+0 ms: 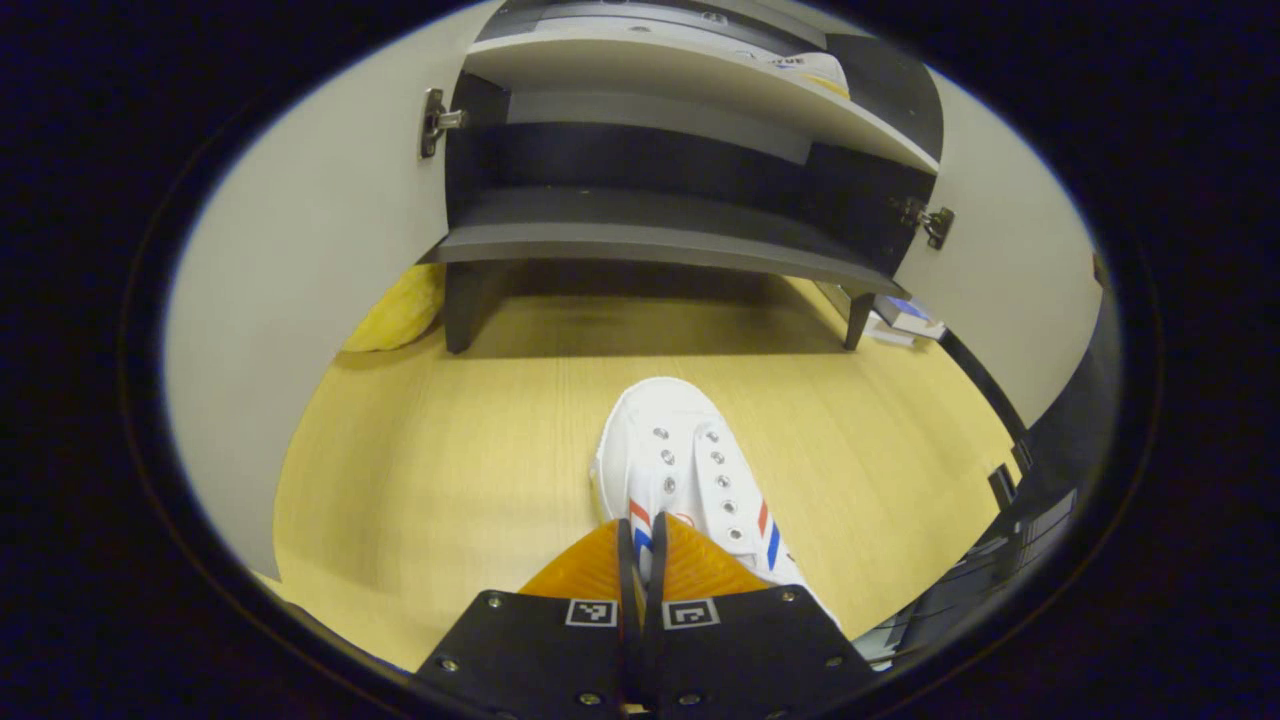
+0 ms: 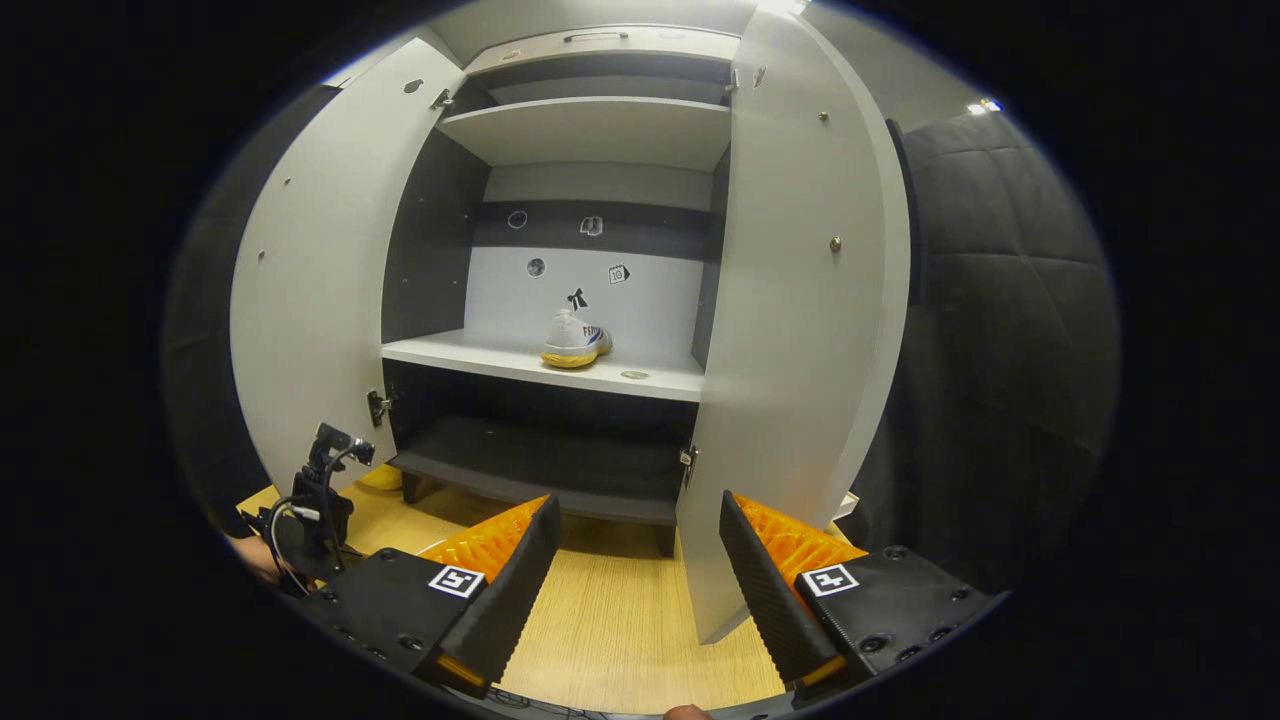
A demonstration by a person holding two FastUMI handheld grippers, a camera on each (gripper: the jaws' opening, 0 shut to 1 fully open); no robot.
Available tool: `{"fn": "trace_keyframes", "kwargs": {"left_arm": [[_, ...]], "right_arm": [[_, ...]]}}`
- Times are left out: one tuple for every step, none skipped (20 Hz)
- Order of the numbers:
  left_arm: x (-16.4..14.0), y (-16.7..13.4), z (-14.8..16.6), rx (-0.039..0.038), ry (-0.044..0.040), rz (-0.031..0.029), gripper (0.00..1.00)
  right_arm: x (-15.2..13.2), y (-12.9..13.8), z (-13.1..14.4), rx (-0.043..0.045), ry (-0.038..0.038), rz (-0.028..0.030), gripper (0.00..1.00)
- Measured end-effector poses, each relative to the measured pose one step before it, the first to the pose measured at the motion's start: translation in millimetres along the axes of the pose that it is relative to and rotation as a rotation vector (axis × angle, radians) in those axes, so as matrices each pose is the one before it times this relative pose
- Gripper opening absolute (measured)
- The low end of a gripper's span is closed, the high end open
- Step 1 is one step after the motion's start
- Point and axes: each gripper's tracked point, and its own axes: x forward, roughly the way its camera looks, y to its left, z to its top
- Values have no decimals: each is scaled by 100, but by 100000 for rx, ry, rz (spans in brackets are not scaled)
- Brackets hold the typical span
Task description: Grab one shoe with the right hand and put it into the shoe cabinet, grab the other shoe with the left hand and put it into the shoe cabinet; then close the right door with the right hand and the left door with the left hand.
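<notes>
The shoe cabinet (image 2: 590, 300) stood on a pale wooden floor (image 1: 450, 460) with both doors swung wide, the left door (image 2: 320, 300) and the right door (image 2: 800, 330) framing grey shelves. One white shoe (image 2: 574, 340) sat on the middle shelf (image 2: 480, 358), heel toward the camera. The other shoe (image 1: 690, 470) lay on the floor in front of the cabinet, toe pointing at it. The left gripper (image 1: 641, 540) had its fingers pressed together over the shoe's tongue edge, though how much fabric they pinched was hidden behind them. The right gripper (image 2: 635, 560) hung with its fingers wide apart and empty before the cabinet. Dark padded wall (image 2: 1000, 300) stood to the right; a yellow object (image 1: 400, 310) by the left door was half hidden.
</notes>
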Motion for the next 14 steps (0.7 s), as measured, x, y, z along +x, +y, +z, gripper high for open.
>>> {"fn": "trace_keyframes", "kwargs": {"left_arm": [[-824,283,991,111,-1113,281,1],[-981,200,977,-369,-1125,71,2],[-886,118,1138,-557,-1735,-212,1],[-986,117,1211,-539,-1910,-491,2],[-705,213,941,-66,-2074,-636,1],[-821,28,898,240,-1806,-675,2],[-428,155,295,638,-1752,-669,1],[-7,28,116,837,-1782,-562,1],[-198,-34,475,1093,-2265,-706,2],[-692,86,1108,874,-2928,-204,2],[-446,-19,806,810,-3089,-210,2],[-629,73,773,491,-2909,-13,2],[-223,84,-80,124,-2974,-99,2],[161,-34,-375,-24,-2558,-343,1]], "right_arm": [[-33,54,-10,-15,29,223,97],[-41,97,-83,-77,96,541,97],[-50,147,1,-123,-111,389,97],[-102,42,-30,-167,-322,397,97],[-70,123,-4,-166,-288,440,97],[-68,62,-104,-115,-141,303,99],[-66,79,-25,123,-235,269,97],[-48,59,-124,436,-85,327,99],[-15,128,-39,664,-103,538,99],[-38,-34,-108,626,107,136,99],[2,7,-87,549,82,204,97],[-7,-92,-38,511,-58,-174,97],[-108,-48,29,423,-330,-192,97],[-107,-45,-13,437,-459,35,100]]}}
